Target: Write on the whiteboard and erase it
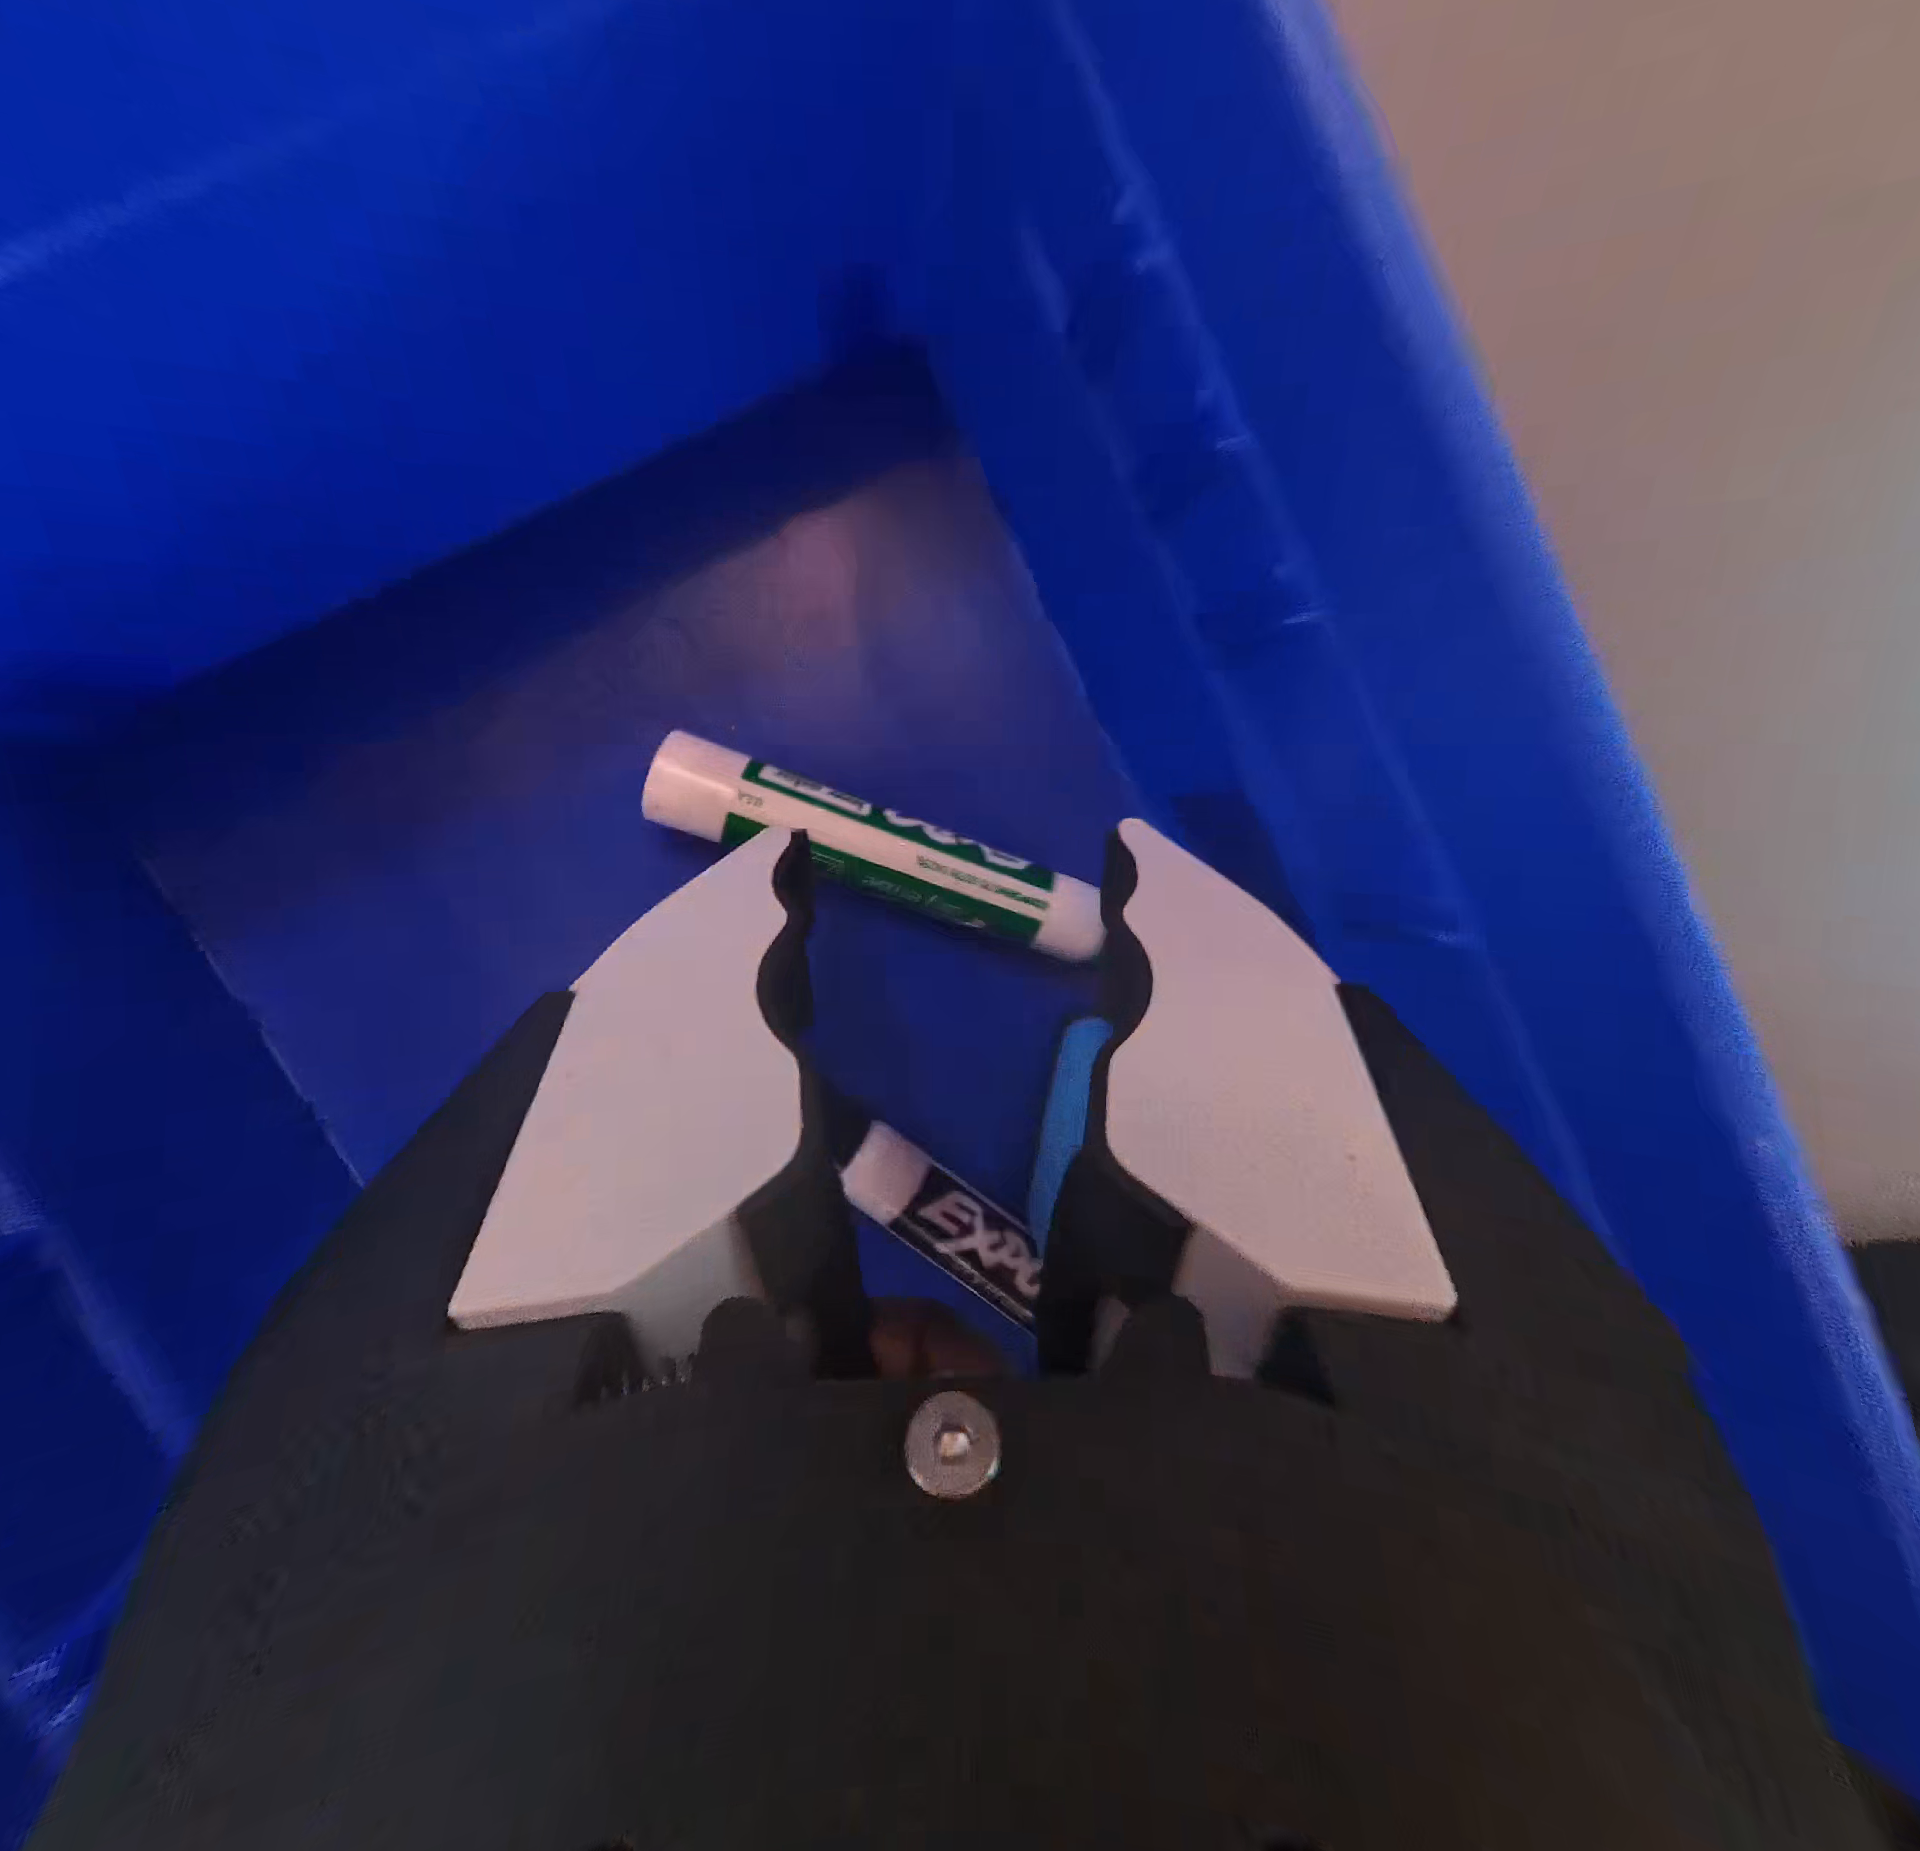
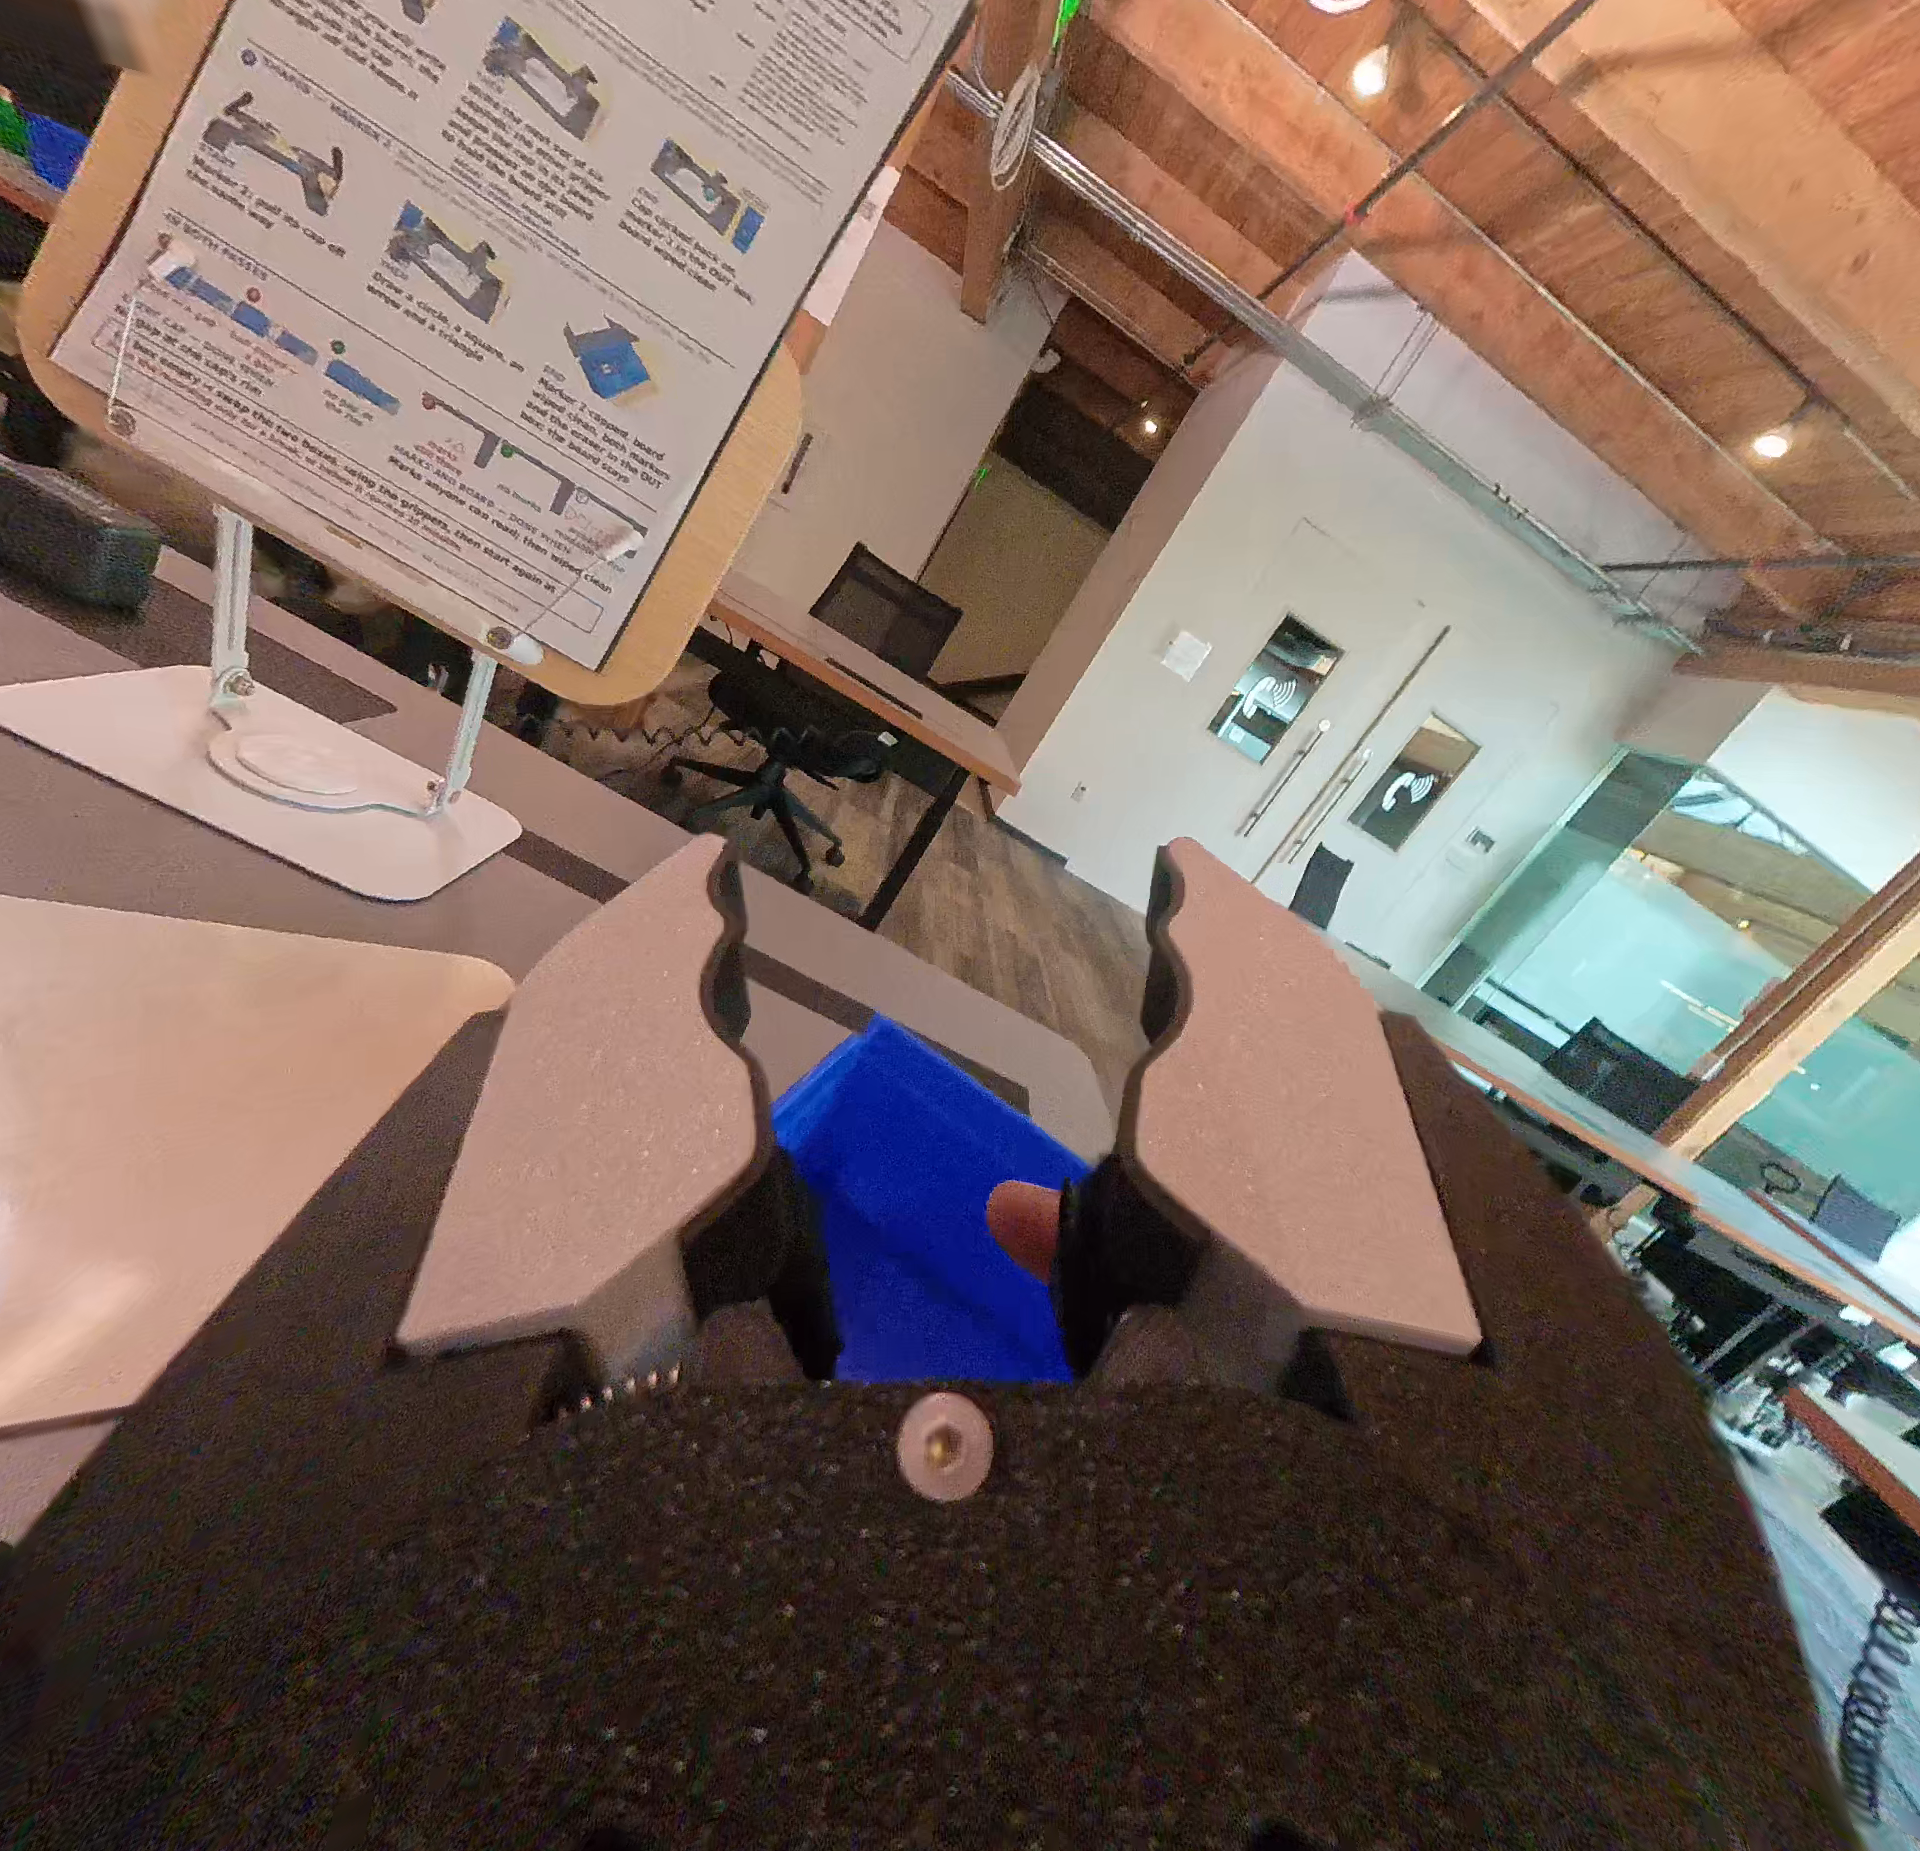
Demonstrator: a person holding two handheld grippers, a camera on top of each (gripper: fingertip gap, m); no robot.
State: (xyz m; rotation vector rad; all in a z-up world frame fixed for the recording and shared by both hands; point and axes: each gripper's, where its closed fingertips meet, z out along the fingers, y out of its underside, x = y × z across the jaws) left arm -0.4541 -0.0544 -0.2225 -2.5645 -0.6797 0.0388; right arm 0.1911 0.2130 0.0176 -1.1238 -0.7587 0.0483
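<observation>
- Blue bin (image 1: 520, 347) walls surround the left gripper (image 1: 951, 845), jaws wide, empty.
- Green marker (image 1: 873, 845) lies crosswise just ahead, probably within reach.
- Right gripper (image 2: 945, 887) hangs wide, empty.

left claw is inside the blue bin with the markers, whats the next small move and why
Probably ease the open left claw forward and down to straddle the white green-labelled marker lying loose on the floor of the blue plastic bin, then close. Its tips sit just short of the barrel, and nothing is gripped yet.
</observation>
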